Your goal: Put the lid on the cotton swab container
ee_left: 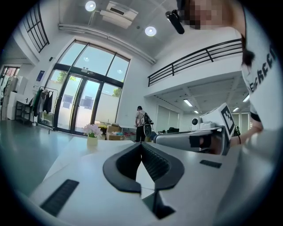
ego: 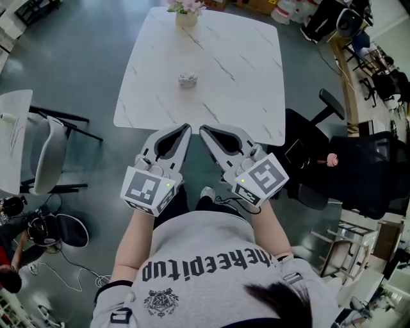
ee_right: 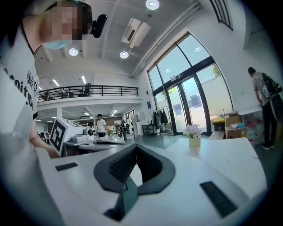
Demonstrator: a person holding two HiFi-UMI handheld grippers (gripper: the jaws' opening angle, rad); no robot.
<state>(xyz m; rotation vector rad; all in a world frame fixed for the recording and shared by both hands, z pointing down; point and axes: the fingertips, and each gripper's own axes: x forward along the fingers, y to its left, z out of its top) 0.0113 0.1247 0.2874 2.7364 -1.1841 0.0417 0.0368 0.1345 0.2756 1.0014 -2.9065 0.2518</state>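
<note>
Cotton swab container [ego: 188, 79] sat near the middle of the white surface [ego: 256, 96], well apart from both claws. The left claw [ego: 186, 127] and right claw [ego: 202, 130] hovered at the near edge, each closed together and empty.

tiny object [ego: 188, 79] unidentifiable, vase [ego: 186, 18] cropped at top

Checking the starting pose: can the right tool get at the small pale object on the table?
Probably yes: only bare table lies between the right tool and the small pale object, though its shut jaws would need opening.
</note>
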